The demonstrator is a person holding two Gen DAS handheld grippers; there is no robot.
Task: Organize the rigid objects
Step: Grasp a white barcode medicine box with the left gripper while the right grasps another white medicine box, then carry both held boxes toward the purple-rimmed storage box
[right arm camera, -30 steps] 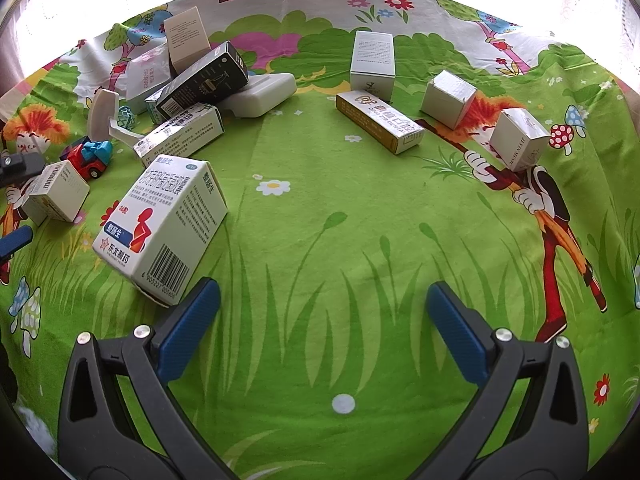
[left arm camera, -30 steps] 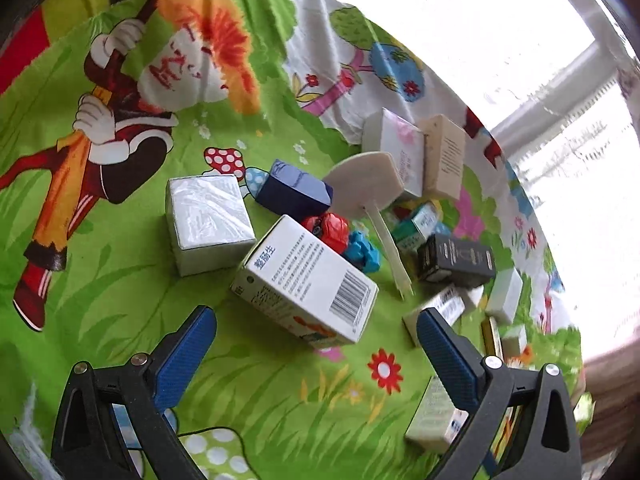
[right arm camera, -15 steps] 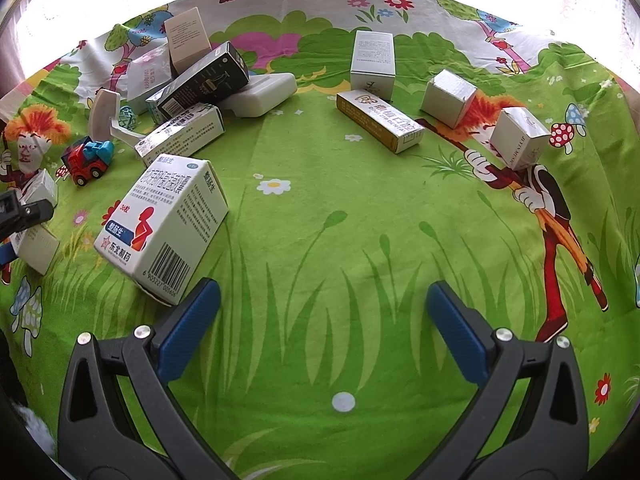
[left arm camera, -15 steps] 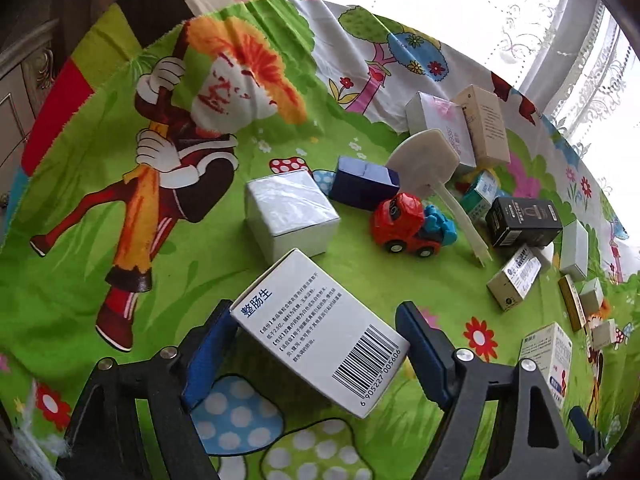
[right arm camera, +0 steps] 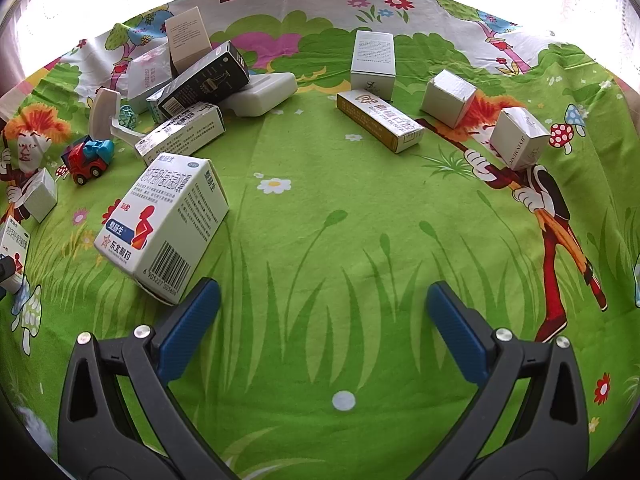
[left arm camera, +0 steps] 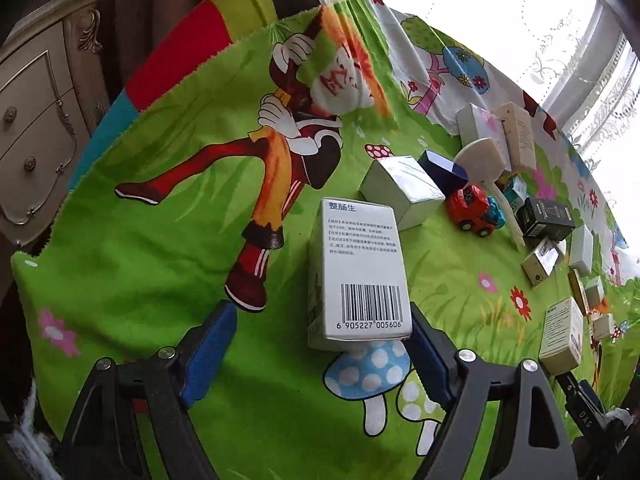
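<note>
My left gripper (left arm camera: pixel 320 328) is open. A white medicine box with a barcode (left arm camera: pixel 360 272) stands on the green cloth between its blue pads, touching the right pad; the left pad is well clear of it. The same box shows at the far left edge of the right wrist view (right arm camera: pixel 14 252). My right gripper (right arm camera: pixel 322 308) is open and empty above the cloth. A second white medicine box with a red figure (right arm camera: pixel 164 224) lies just left of its left finger.
A white cube box (left arm camera: pixel 400 190), a dark blue box (left arm camera: pixel 442 170), a red toy car (left arm camera: pixel 470 210) and several small boxes lie beyond. A black box (right arm camera: pixel 200 80), a gold box (right arm camera: pixel 380 120), and white cubes (right arm camera: pixel 448 98) are scattered. A cabinet (left arm camera: pixel 36 120) stands left of the table.
My left gripper carried the barcode box left toward the table's near corner, set it upright on the cloth and opened its jaws. The right gripper has not moved.
</note>
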